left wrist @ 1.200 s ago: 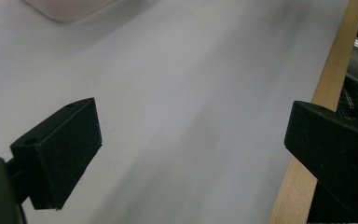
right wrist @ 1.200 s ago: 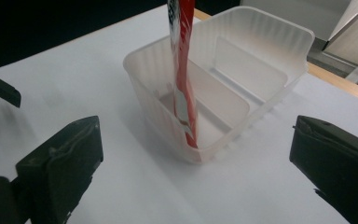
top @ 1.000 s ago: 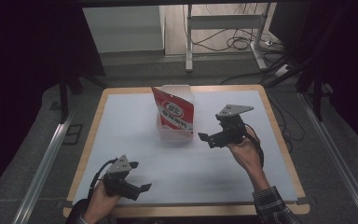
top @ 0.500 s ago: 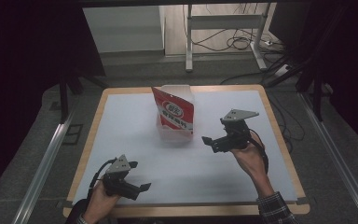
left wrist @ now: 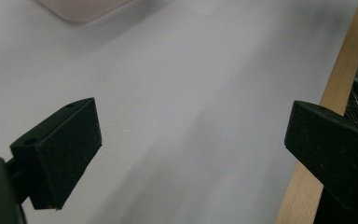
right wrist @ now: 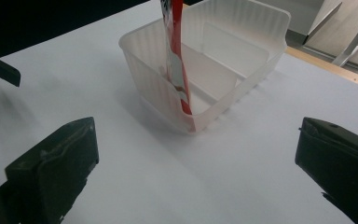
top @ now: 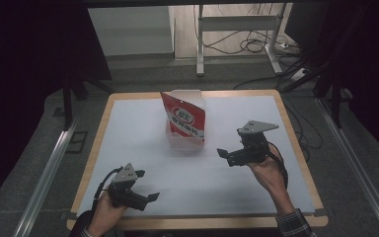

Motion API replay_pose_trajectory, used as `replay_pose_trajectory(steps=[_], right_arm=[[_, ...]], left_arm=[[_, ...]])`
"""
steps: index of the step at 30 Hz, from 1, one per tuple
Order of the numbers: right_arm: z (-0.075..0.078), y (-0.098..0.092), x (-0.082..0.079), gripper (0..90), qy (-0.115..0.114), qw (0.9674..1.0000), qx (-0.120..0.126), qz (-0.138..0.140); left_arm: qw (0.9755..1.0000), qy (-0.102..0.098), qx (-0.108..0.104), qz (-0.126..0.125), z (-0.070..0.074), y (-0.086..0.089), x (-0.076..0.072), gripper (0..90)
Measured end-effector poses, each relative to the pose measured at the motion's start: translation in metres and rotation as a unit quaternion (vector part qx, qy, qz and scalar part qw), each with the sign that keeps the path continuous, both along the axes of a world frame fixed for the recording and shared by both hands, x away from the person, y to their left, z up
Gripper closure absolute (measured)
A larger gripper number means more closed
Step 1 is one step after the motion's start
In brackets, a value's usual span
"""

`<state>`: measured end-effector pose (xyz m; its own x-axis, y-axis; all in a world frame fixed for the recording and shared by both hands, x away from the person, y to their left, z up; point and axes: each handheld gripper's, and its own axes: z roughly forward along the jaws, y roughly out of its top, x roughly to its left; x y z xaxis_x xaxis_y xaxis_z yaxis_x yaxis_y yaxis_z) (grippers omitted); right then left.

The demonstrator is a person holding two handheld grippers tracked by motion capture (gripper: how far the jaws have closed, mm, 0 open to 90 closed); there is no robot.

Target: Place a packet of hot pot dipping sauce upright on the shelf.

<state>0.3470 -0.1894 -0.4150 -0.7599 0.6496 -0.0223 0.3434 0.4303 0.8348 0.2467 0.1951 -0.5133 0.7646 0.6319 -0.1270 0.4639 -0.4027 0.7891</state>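
From the high view, the red packet stands upright in the clear tub, ahead and to the left of the right tongs, well ahead of the left tongs. In the left gripper view, the left tongs gape wide over bare white table, holding nothing. In the right gripper view, the right tongs are also wide open and empty, with the tub straight ahead. The packet leans on one wall (thin, edge-on); a careless nudge could tip it out or slide the light tub

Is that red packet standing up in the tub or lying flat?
Standing up. The packet rises on edge above the rim of the tub, its bottom inside against the near wall.
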Motion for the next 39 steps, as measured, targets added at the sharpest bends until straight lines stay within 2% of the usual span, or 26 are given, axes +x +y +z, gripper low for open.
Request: replay_pose_trajectory(steps=[23,39], right_arm=[[-0.014,-0.026,-0.025,0.0,0.010,0.9997,-0.007,-0.021],[-0.014,-0.046,-0.048,0.0,-0.005,0.9989,-0.012,-0.045]], left_arm=[[1.0000,0.001,0.005,0.002,0.000,0.000,0.000,3.6],[1.0000,0.001,0.010,0.002,0.000,-0.001,0.000,3.7]])
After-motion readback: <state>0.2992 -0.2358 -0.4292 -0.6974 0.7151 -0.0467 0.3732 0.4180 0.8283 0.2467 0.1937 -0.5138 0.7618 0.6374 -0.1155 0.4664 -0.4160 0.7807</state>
